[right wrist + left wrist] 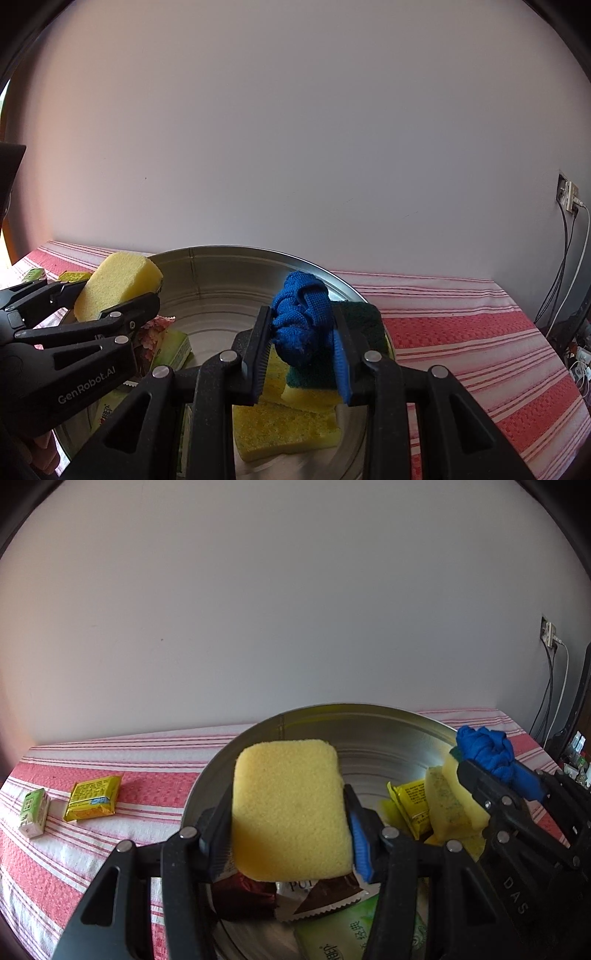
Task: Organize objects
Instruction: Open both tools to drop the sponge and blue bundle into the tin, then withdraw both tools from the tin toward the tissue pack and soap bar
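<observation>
Clearly, you pinched the sponge (291, 812) in the left gripper (291, 830) and the cloth (301, 321) in the right gripper (301, 365), both at centre frame, probably to drop into the bowl (388, 734).

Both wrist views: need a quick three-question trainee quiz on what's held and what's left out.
1. True or false: the left gripper is shut on a yellow sponge.
2. What does the right gripper hold? A) blue cloth B) green packet C) nothing
3. How many small packets lie on the striped cloth outside the metal basin?

Key: 1 true. 2 A. 3 two: a yellow packet and a green-and-white packet.
</observation>
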`<state>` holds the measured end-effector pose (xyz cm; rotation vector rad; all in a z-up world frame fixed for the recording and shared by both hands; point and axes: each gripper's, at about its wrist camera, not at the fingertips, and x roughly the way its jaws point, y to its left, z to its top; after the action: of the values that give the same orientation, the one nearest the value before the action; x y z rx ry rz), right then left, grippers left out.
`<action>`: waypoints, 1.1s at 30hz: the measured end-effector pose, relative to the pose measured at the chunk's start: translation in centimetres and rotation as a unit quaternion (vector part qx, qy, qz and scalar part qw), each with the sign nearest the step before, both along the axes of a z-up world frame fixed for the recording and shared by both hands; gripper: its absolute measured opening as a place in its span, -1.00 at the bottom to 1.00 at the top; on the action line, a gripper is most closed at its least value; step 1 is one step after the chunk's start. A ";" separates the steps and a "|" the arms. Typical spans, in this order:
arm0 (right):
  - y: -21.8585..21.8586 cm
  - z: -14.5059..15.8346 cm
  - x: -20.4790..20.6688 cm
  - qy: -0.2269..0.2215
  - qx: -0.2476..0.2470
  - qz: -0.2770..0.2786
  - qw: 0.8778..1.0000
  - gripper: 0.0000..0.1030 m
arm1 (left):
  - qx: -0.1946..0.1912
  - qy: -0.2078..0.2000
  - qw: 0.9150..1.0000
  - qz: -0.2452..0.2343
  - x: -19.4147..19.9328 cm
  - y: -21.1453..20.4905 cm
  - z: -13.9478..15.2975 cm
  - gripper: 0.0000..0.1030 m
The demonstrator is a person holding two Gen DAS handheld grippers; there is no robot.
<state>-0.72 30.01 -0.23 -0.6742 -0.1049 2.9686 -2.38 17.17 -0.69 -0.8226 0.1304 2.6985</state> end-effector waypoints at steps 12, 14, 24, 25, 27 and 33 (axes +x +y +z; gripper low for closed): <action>-2.7 1.6 1.5 0.012 0.001 0.031 0.999 0.10 | 0.002 0.006 1.000 0.018 0.4 0.6 0.6 0.37; -2.6 1.9 2.1 0.023 -0.004 0.027 0.999 0.18 | 0.001 0.018 1.000 0.025 0.8 0.2 0.9 0.54; 0.1 2.5 4.3 0.092 -0.040 -0.021 0.995 0.82 | 0.008 0.079 0.995 0.057 2.8 -2.9 1.9 0.99; -0.1 2.5 4.3 0.091 -0.040 -0.022 0.995 0.82 | 0.011 0.079 0.995 0.056 2.8 -3.5 2.0 0.99; -0.3 2.6 4.7 0.093 -0.042 -0.026 0.994 0.82 | 0.009 0.082 0.995 0.061 3.3 -4.2 1.8 0.99; -0.3 2.8 6.1 0.111 -0.071 -0.055 0.990 0.82 | 0.004 0.088 0.994 0.069 3.9 -5.1 1.9 0.99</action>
<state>5.43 29.74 2.62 -0.3445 0.1563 2.9393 1.54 12.03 1.18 -0.6112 0.1049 2.8973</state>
